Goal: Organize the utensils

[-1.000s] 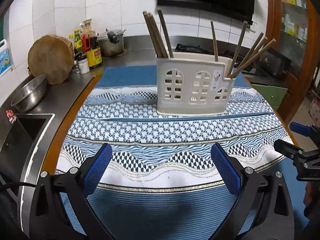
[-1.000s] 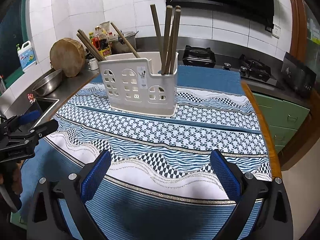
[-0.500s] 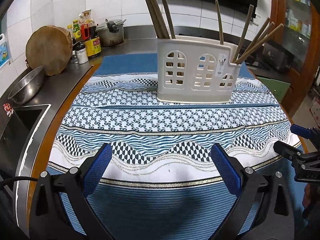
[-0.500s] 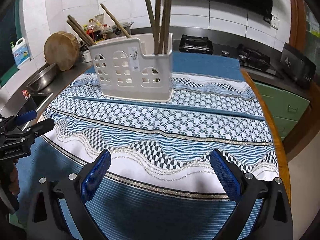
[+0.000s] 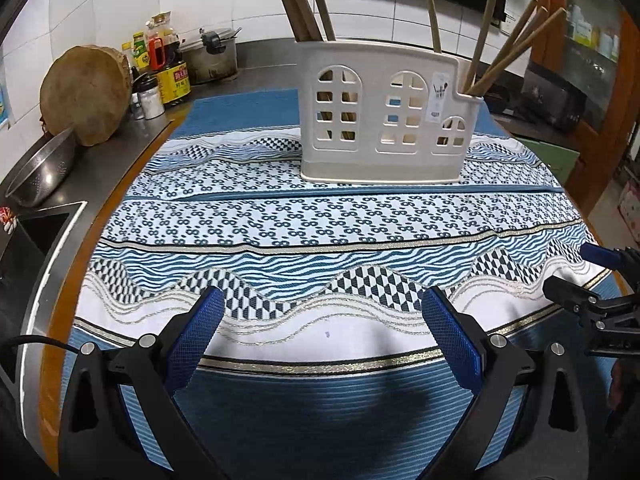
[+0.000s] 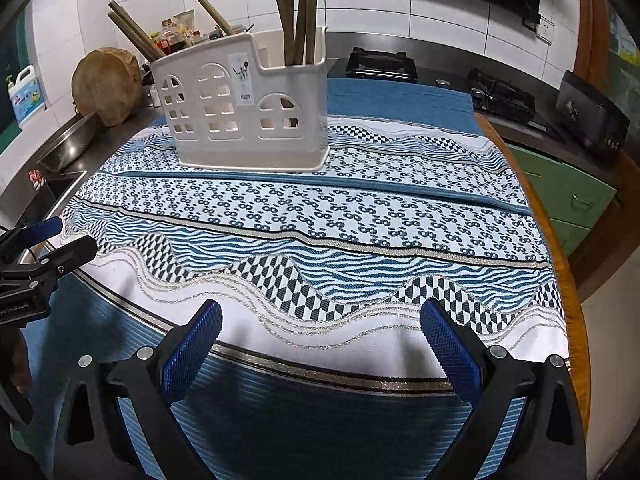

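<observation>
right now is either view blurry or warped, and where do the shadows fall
Left wrist view: sharp, strong fisheye bending the table edge, dark corners, gripper shadow on the blue cloth. Right wrist view: same warp, the white holder leaning, shadow under the right gripper, soft glare on wall tiles.

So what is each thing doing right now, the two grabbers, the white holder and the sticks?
left gripper: open, empty, above the tablecloth.
right gripper: open, empty.
white holder: upright on the tablecloth.
chopsticks: standing tilted inside the holder, split between both ends.
</observation>
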